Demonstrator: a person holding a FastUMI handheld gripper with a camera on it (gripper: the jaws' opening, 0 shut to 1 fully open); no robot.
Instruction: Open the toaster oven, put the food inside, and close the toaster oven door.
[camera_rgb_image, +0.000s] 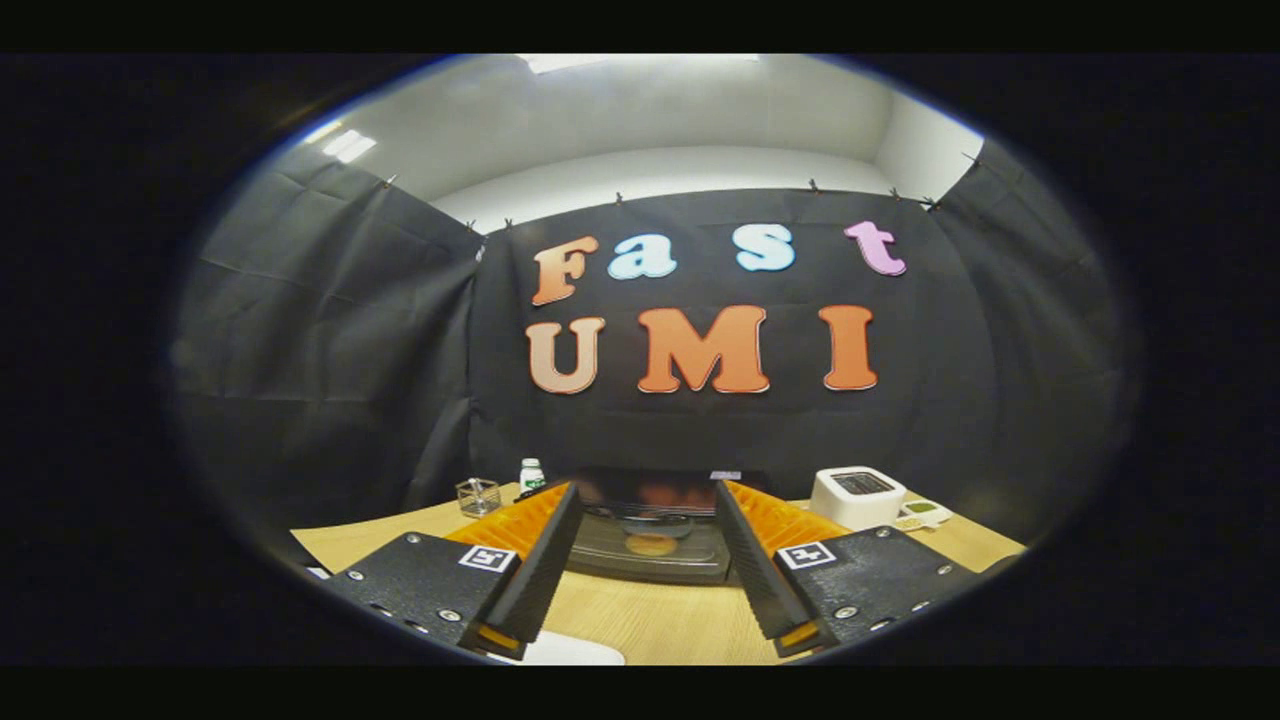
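**Approach to the toaster oven: gripper aligned, door appears lowered**

The light wooden table (640, 620) carries all the working items and runs back to the black cloth wall of the booth.

The black toaster oven (650, 520) sits on the table straight ahead of the gripper, framed between the two fingers and beyond their tips. Its glossy dark top reflects the wall. What appears to be the glass door lies tipped down toward the gripper; this is a judgement, since the fingers hide both sides of the unit. A round, orange-brown shape (651, 544) shows through or on that glass. It cannot be told whether this is the food or a reflection.

The two-finger gripper with black ribbed pads and orange backing (650, 560) is spread wide and holds nothing.

A white box-shaped appliance with a dark top panel (857, 495) stands to the right of the oven, well apart. A small clear square container (478, 496) and a white bottle with a green label (531, 474) stand to the left.

Procedure for the step in hand: confirm the door position first. Keep the fingers apart and centred on the oven. Advance low and level over the table. Avoid striking the glass edge with either fingertip.
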